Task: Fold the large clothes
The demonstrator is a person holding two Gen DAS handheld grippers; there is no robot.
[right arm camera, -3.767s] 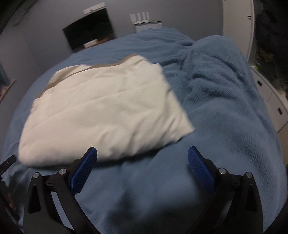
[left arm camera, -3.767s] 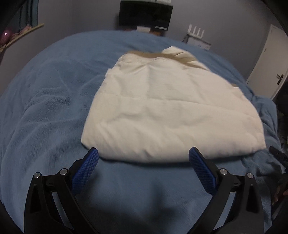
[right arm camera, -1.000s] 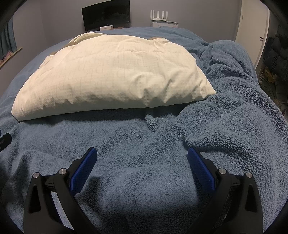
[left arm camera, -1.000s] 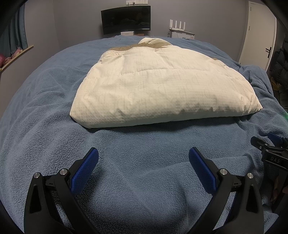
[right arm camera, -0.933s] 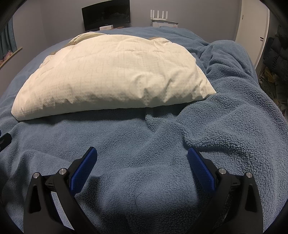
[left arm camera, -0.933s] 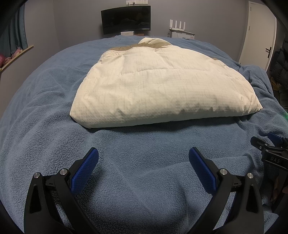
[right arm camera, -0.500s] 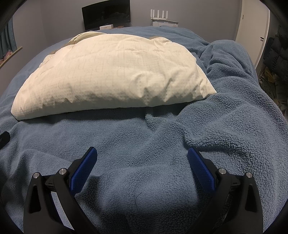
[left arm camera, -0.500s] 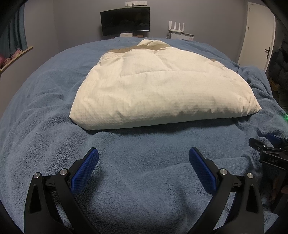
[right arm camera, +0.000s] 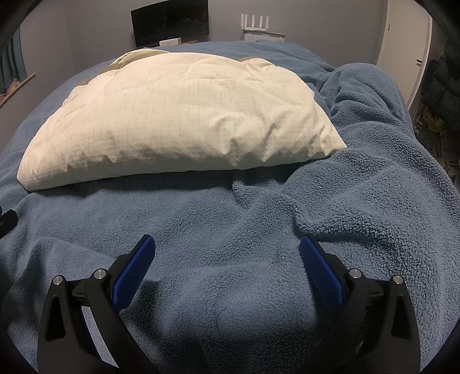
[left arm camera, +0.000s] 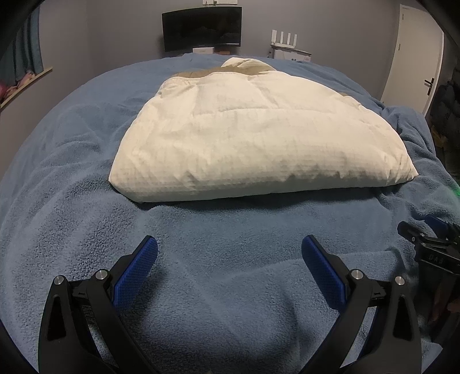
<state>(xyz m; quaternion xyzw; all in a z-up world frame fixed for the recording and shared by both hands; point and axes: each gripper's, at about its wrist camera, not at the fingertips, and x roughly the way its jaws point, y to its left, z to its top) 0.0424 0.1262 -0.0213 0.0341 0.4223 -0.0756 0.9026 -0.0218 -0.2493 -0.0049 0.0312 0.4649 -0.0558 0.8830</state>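
A cream quilted garment lies folded into a thick rectangle on the blue fleece bed cover, with a tan lining showing along its far edge. My left gripper hovers low over the cover, short of the garment's near edge, open and holding nothing. The same garment fills the upper left of the right wrist view. My right gripper is open too, over bare fleece in front of the garment's right corner. The right gripper's fingertips show at the right edge of the left wrist view.
A dark monitor and a white router stand against the grey far wall. A white door is at the right. Dark clothes hang beside the bed's right side. Fleece folds bunch up right of the garment.
Since 3.8 s ago both grippers pulled back and dropped lower, away from the garment. Over the last second the left gripper has risen slightly; the garment lies still.
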